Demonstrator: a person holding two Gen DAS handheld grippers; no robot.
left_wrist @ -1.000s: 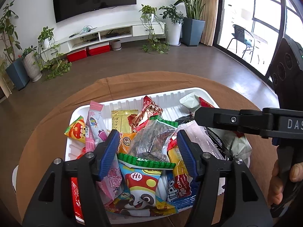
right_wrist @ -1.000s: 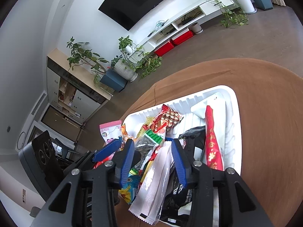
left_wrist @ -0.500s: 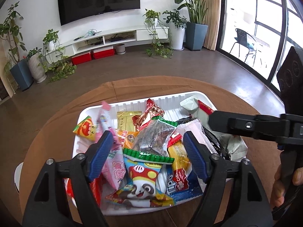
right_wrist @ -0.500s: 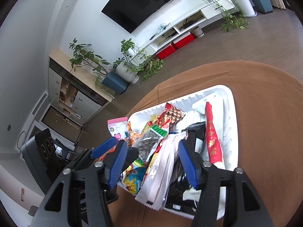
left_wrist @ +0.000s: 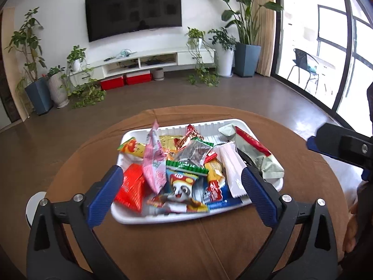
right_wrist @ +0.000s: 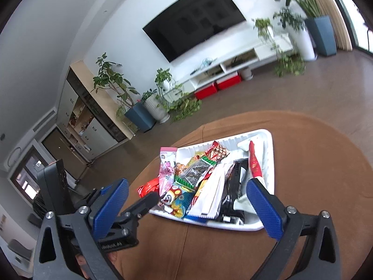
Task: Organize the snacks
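A white tray (left_wrist: 163, 219) full of several snack packets sits on the round brown table (left_wrist: 209, 245). A pink packet (left_wrist: 153, 163) stands tilted up at the tray's left, beside a red packet (left_wrist: 130, 189), a panda packet (left_wrist: 181, 186) and a white packet (left_wrist: 230, 170). My left gripper (left_wrist: 179, 198) is open and empty, just in front of the tray's near edge. My right gripper (right_wrist: 186, 207) is open and empty, above the near side of the tray (right_wrist: 233, 226). The right gripper also shows at the right edge of the left wrist view (left_wrist: 340, 147).
The table edge (left_wrist: 77, 154) drops to a brown floor. A white round object (left_wrist: 35, 203) shows below the table at the left. A TV unit (left_wrist: 151, 58) and potted plants stand along the far wall. A hand (left_wrist: 352, 228) holds the right gripper.
Both grippers have pulled back and up from the snack pile and opened wider. The pink packet now stands tilted up higher at the tray's left.
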